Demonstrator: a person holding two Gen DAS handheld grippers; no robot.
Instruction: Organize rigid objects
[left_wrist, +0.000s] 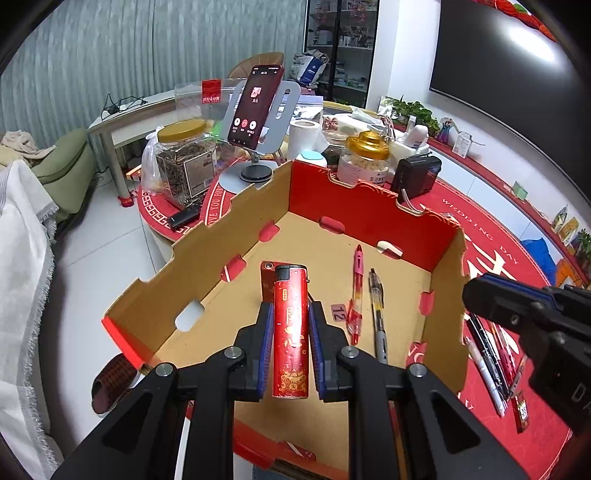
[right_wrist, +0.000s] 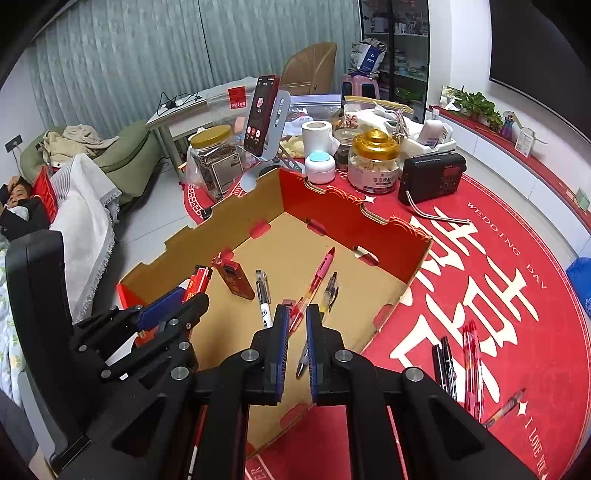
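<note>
Two grippers hung over the open cardboard box (left_wrist: 207, 236) on the red round table (right_wrist: 498, 295): the left gripper (left_wrist: 290, 317) was clamped on a red lighter (left_wrist: 290, 332), held lengthwise between its blue pads above the box floor. The right gripper (right_wrist: 295, 317) gripped a white pen (right_wrist: 265, 314) (its jaws were nearly together). Inside the box lay a pink pen (left_wrist: 357, 291), a clear pen (left_wrist: 378, 314) beside it, and a second red lighter (right_wrist: 232, 277) further left, while more pens (right_wrist: 461, 362) lay on the table to the right of the box.
</note>
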